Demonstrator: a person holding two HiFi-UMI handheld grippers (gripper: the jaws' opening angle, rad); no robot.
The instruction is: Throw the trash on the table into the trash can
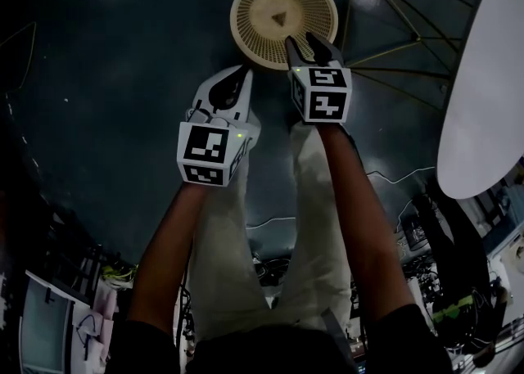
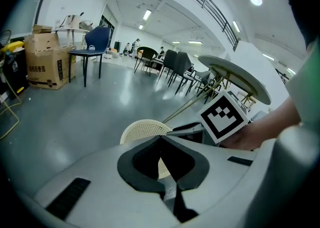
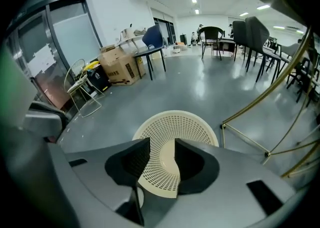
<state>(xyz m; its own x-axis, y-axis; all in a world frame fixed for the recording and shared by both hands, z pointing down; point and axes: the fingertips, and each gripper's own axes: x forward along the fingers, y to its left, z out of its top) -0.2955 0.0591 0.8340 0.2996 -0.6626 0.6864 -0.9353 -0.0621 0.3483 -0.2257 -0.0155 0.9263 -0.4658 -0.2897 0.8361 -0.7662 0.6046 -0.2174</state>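
Floor (image 1: pixel 123 78): dark grey, glossy; open hall, chairs far off.
Trash can (image 1: pixel 252 37): cream perforated basket, upright on the floor, near the counter's brass legs (image 1: pixel 393 45).
Counter (image 1: pixel 483 78): white top, right edge of the head view.
Right tool (image 1: pixel 303 40): over the can's near rim, pointing steeply down; jaws wide apart, nothing between them.
Left tool (image 1: pixel 237 78): just short of the can; jaws drawn to a thin slit, nothing seen held.
Trash: none in either tool; a small dark triangle in the can, cannot tell what.
Step, judged: release over the can.
Doing it well: centre the right tool over the opening, not the rim; hold the left tool off the light basket; lift straight up.
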